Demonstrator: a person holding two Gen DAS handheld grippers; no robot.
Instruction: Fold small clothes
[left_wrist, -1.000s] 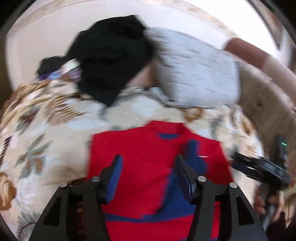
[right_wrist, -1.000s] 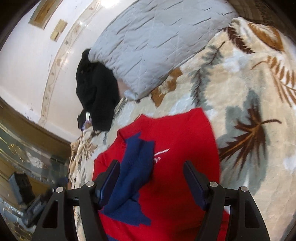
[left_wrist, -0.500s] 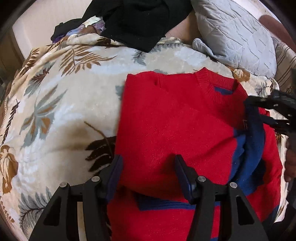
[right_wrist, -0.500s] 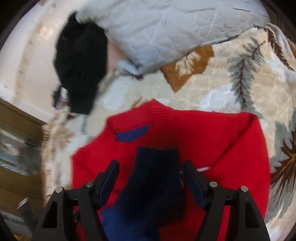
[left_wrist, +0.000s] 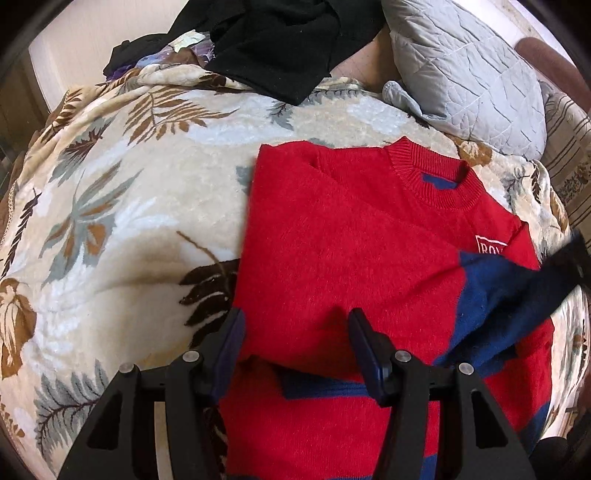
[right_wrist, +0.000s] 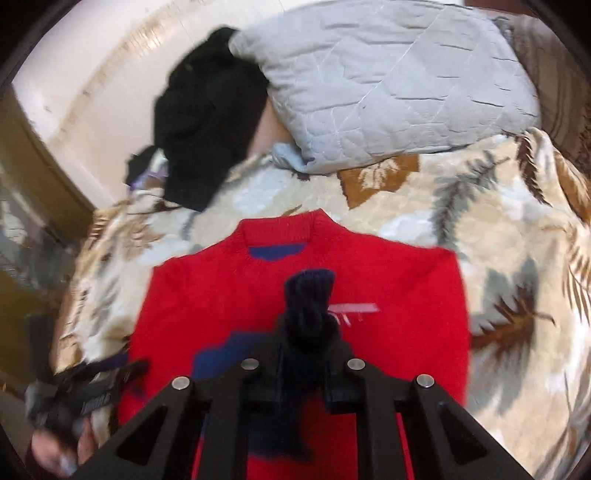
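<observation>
A red sweater (left_wrist: 351, 240) with navy sleeves lies collar-up on a leaf-patterned blanket (left_wrist: 129, 221). Its left sleeve is folded across the chest. My left gripper (left_wrist: 297, 332) stands open low over the sweater's lower left part, its fingers straddling the folded red fabric. In the right wrist view the jaws of my right gripper (right_wrist: 306, 343) are closing on the navy sleeve cuff (right_wrist: 310, 291), which bunches up between them above the red sweater (right_wrist: 221, 295). From the left wrist view the navy sleeve (left_wrist: 498, 295) is stretched toward the blurred right gripper (left_wrist: 565, 266).
A grey quilted pillow (left_wrist: 469, 77) and a heap of black clothes (left_wrist: 280, 44) lie beyond the collar. The blanket (right_wrist: 480, 240) spreads to both sides. A hand (right_wrist: 55, 450) holds the left gripper (right_wrist: 88, 391) at the lower left of the right wrist view.
The right gripper's jaws have come together on the navy cuff and lifted it over the chest. The left gripper sank toward the sweater, its opening unchanged.
</observation>
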